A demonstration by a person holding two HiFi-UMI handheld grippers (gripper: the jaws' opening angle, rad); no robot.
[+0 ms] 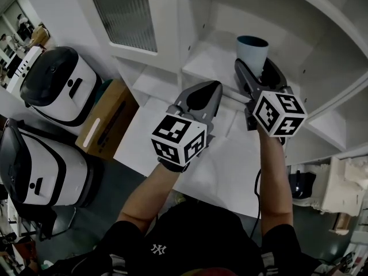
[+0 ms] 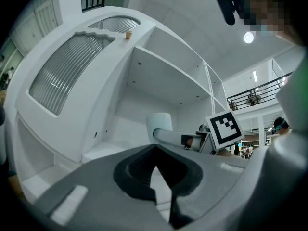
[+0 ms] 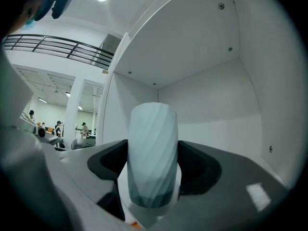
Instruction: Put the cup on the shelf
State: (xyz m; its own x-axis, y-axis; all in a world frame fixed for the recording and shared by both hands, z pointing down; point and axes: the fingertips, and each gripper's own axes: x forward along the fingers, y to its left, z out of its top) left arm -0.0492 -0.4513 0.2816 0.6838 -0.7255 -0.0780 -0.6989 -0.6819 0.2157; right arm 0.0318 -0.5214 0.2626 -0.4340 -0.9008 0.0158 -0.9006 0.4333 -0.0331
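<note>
In the shelf, the right gripper clamps the cup; the left gripper is closed.

White shelf board, inside a white cabinet: one pale blue faceted cup, upright near the front edge; contact with the board cannot be told.

Dark grey floor: one brown cardboard box beside the cabinet's foot; one white-and-black rounded appliance just beside the box; a second matching appliance near it.
</note>
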